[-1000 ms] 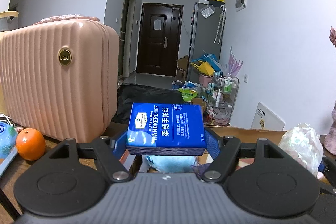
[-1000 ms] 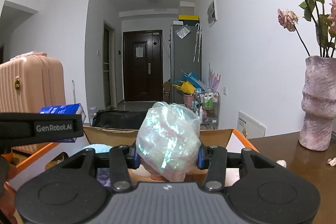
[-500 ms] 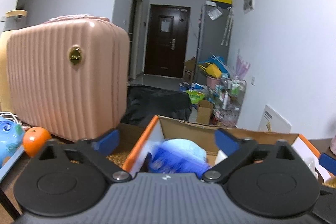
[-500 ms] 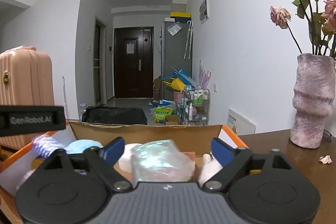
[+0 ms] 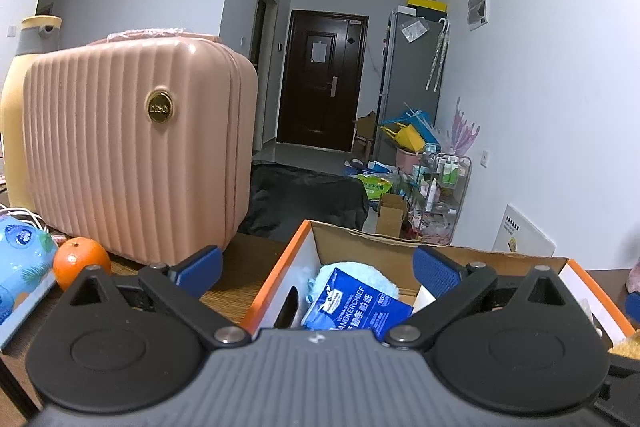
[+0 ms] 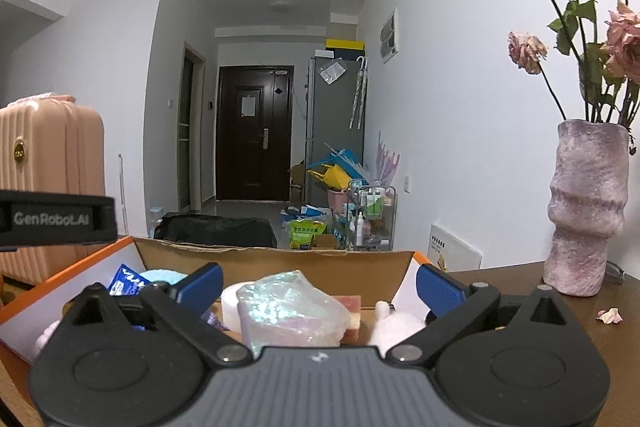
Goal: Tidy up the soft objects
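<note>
A cardboard box (image 5: 360,247) with orange edges stands on the wooden table; it also shows in the right wrist view (image 6: 280,261). A blue handkerchief pack (image 5: 356,305) lies inside it on a light blue soft item (image 5: 352,273). My left gripper (image 5: 318,269) is open and empty above the box's left part. An iridescent plastic bag (image 6: 290,311) lies in the box among other soft items, with the blue pack (image 6: 126,281) at the left. My right gripper (image 6: 318,285) is open and empty just above the bag.
A pink suitcase (image 5: 132,155) stands left of the box, with an orange (image 5: 80,265) and a light blue pack (image 5: 20,259) in front of it. A pink vase (image 6: 584,207) with dried roses stands at the right. A petal (image 6: 610,315) lies on the table.
Both grippers opened. The blue pack dropped from the left one into the box, and the iridescent bag dropped from the right one into the box.
</note>
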The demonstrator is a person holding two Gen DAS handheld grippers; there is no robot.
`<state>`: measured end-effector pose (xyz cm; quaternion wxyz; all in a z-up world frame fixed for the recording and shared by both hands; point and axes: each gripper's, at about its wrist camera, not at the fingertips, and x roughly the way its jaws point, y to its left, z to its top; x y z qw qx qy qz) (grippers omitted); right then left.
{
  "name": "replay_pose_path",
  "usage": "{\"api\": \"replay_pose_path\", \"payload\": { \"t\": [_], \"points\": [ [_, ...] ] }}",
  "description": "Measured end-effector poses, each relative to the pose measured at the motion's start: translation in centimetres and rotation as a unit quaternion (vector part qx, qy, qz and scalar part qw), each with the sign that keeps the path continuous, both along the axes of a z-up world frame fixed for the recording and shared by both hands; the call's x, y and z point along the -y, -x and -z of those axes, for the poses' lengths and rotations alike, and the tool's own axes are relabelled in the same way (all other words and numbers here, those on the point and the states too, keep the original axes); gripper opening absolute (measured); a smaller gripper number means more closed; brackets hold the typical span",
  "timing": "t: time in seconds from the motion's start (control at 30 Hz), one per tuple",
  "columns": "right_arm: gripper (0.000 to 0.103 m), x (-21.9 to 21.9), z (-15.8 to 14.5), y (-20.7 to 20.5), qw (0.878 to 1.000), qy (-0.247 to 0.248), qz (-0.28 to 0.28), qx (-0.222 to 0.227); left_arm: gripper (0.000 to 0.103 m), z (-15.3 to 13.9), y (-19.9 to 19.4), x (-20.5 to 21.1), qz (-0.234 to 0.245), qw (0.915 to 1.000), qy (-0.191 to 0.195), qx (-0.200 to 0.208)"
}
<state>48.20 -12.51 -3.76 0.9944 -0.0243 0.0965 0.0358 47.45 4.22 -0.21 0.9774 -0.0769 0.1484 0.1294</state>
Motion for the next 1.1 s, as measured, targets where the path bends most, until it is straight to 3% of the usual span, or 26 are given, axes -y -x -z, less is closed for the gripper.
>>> {"api": "replay_pose_path", "payload": {
  "t": [0.43, 1.1],
  "points": [
    [0.103, 1.4, -0.3, 1.6, 1.0, -0.003, 0.012, 0.011, 0.103, 0.0, 1.6, -0.2, 0.004, 1.0, -0.004, -0.002],
    [0.103, 3.5, -0.5, 7.6, 1.0, -0.003, 0.021, 0.01, 0.103, 0.3, 7.0, -0.8, 0.01, 0.9998, -0.003, -0.015]
  ]
}}
